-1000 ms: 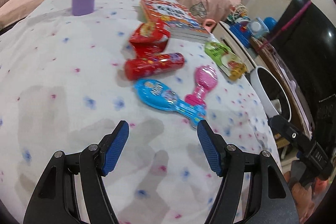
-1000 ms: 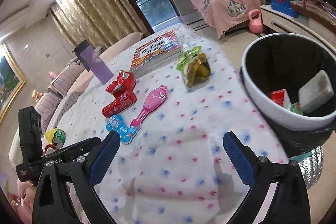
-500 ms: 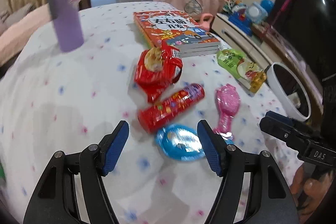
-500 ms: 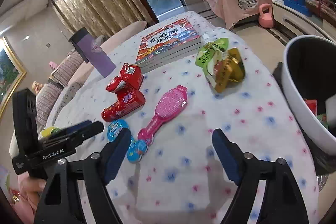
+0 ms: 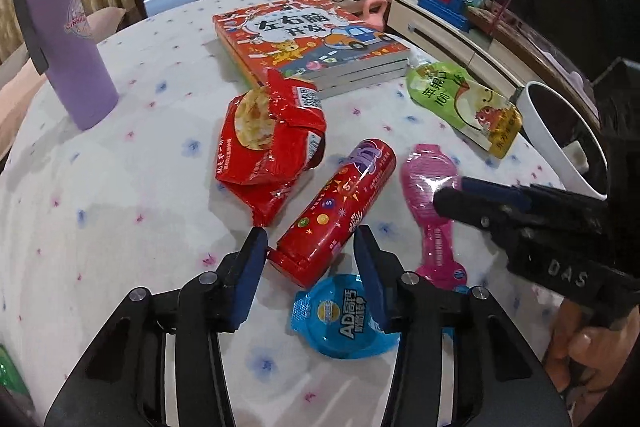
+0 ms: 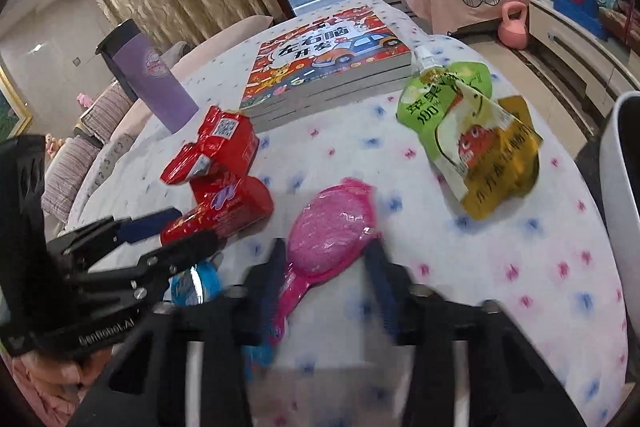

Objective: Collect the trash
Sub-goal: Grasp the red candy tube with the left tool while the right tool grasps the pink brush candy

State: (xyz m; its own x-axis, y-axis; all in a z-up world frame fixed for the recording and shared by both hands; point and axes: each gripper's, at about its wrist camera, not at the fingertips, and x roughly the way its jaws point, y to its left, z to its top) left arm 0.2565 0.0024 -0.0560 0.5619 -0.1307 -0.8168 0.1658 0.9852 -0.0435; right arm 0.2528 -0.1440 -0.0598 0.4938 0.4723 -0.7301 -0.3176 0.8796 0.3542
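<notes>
A red candy tube (image 5: 338, 213) lies on the dotted tablecloth; my left gripper (image 5: 310, 255) is open with its jaws on either side of the tube's near end. A red snack bag (image 5: 270, 143) lies just behind it. A pink spoon-shaped packet (image 6: 332, 239) lies to the right; my right gripper (image 6: 326, 263) is open around its lower part. A blue round packet (image 5: 344, 315) lies near the left gripper. A green and yellow juice pouch (image 6: 468, 135) lies farther right. In the left wrist view the right gripper (image 5: 480, 195) shows side-on over the pink packet (image 5: 430, 187).
A white trash bin (image 5: 560, 143) stands off the table's right edge, also in the right wrist view (image 6: 620, 187). A stack of picture books (image 5: 316, 43) and a purple tumbler (image 5: 68, 55) stand at the back of the table. A pink covered chair and toys are beyond.
Both grippers have moved forward and down over the trash and narrowed. The left now straddles the red tube; the right now straddles the pink packet.
</notes>
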